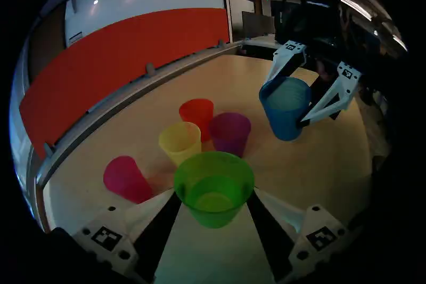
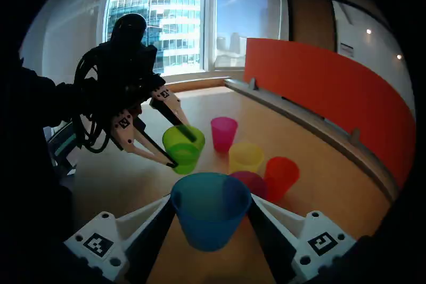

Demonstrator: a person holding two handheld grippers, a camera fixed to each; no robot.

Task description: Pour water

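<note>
Green cup [image 1: 214, 175] upright, pinched by left gripper [image 1: 214, 201], blue cup [image 2: 211, 225] pinched by right gripper [image 2: 211, 203]

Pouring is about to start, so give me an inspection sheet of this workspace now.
Surface: light wooden table.
Job's things: green cup and blue cup, each held in a gripper.
Clutter: pink cup, yellow cup, red cup and purple cup standing grouped on the table.
Grippers: left gripper shut on the green cup; right gripper shut on the blue cup.
Cables: black cables looped behind the left gripper.
Surroundings: orange partition along the table edge; windows facing high-rise buildings.
</note>
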